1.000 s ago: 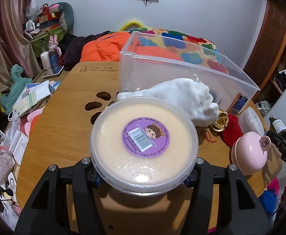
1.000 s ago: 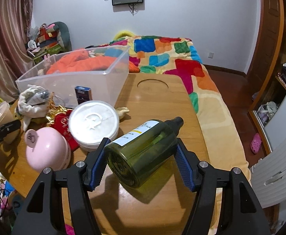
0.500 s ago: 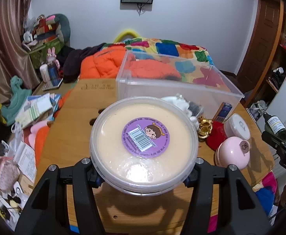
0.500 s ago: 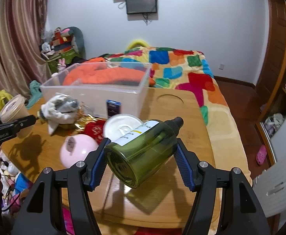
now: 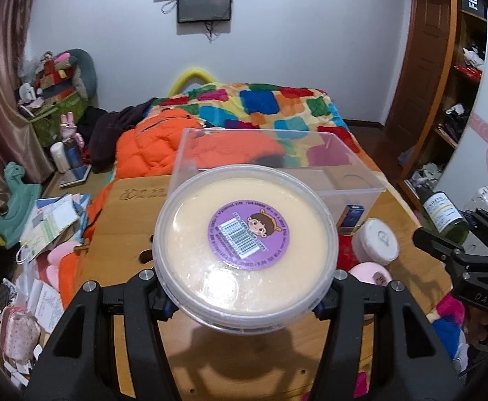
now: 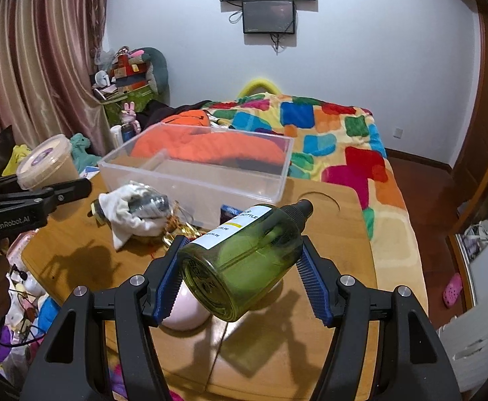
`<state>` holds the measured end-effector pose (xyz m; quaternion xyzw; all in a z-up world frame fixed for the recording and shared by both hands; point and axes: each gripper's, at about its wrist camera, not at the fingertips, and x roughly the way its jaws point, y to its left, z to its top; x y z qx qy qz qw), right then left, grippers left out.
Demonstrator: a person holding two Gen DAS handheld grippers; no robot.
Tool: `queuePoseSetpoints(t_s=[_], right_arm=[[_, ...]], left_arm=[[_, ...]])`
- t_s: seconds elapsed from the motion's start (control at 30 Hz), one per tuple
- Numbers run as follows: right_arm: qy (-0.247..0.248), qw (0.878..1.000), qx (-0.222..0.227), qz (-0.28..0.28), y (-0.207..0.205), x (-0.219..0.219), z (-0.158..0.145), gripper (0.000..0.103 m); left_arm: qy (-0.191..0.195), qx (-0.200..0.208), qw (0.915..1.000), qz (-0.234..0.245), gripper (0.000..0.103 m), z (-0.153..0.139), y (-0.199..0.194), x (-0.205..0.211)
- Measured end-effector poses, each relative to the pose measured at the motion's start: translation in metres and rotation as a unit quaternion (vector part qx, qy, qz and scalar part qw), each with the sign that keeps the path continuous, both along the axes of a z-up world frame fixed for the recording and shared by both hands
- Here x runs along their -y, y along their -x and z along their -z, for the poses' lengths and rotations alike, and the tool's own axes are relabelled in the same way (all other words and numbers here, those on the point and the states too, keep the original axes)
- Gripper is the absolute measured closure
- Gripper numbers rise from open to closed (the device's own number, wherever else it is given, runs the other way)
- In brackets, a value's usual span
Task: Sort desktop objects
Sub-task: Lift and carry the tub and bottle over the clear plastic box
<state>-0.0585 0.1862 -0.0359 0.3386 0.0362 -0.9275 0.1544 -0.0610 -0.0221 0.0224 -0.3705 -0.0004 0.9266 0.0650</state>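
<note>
green bottle (image 6: 244,264) tilted, nozzle up-right

- Left gripper (image 5: 246,295) is raised above the worktop (image 5: 133,214), clamped on a lidded tub (image 5: 246,249).
- Right gripper (image 6: 240,287) is raised above the worktop too, squeezing a tilted green bottle (image 6: 244,260).

Beyond our left claw (image 5: 245,295) and the tub (image 5: 246,245) in it, the bin (image 5: 351,183) sits on the desk (image 5: 127,220). To its right lie a jar (image 5: 376,240) and the right claw (image 6: 240,287) gripping the bottle (image 6: 244,260). A bed (image 6: 337,133) stands behind.
</note>
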Motion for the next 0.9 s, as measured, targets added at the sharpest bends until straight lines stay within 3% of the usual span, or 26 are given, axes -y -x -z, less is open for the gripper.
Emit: queuePoseSetpoints(t_s=[0.47,0.9], right_arm=[[-0.017,0.998,-0.015,-0.051,0.036,0.031,-0.021,0.042],[-0.024,0.998,-0.009,-0.064,0.095,0.050,-0.029,0.042]], left_arm=[[0.027,-0.009,0.9991,0.031,0.046,-0.026,0.042,-0.014],[0.007,0.012,0.9989,0.044,0.046,-0.032,0.100,-0.002]])
